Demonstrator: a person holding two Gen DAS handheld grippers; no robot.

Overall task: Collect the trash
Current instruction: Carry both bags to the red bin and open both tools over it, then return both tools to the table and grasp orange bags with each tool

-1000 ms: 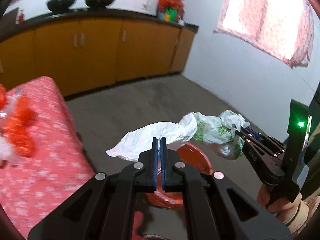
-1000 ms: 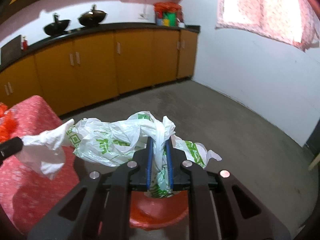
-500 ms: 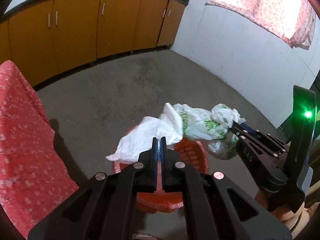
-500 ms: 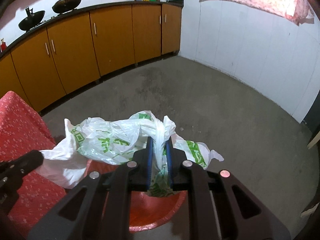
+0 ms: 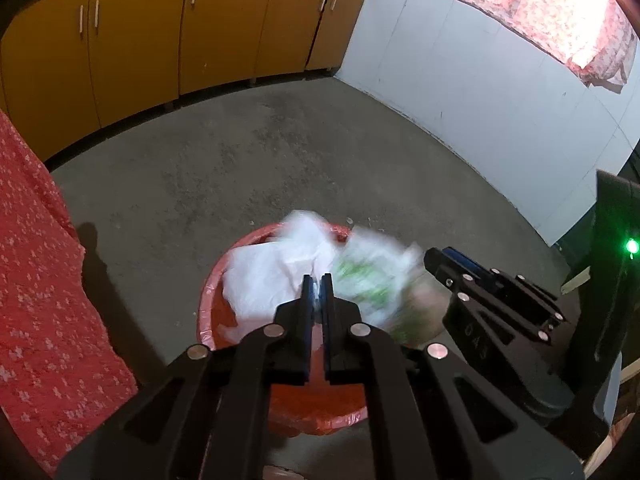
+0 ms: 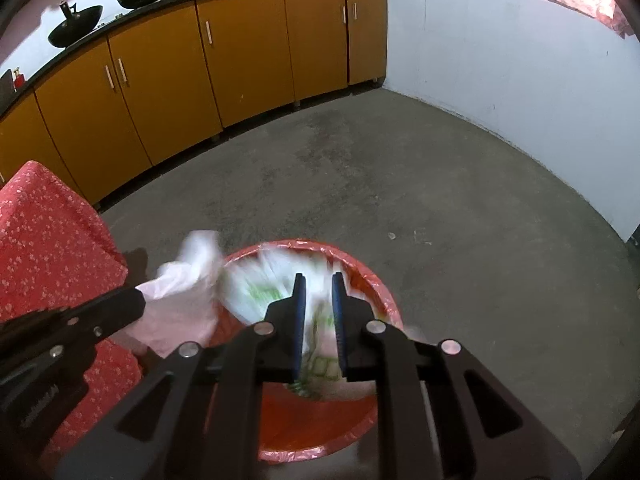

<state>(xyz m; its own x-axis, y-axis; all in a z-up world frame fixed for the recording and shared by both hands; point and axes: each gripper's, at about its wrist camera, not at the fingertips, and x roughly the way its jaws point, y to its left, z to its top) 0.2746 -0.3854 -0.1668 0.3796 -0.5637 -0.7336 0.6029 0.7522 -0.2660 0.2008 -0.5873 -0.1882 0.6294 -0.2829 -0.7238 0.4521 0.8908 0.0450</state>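
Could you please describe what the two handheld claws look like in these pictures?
Both are matte black. The left claw and right claw each have two flat fingers with blue pads, carried on angular linkage arms with cut-outs and round silver pivot pins. The right unit's body shows a glowing green light and faint embossed lettering.

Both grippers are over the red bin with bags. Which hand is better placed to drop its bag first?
Right, probably. The right gripper has just been opening, and its green-printed bag hangs loose over the bin. The left gripper is pinched shut on the white bag.
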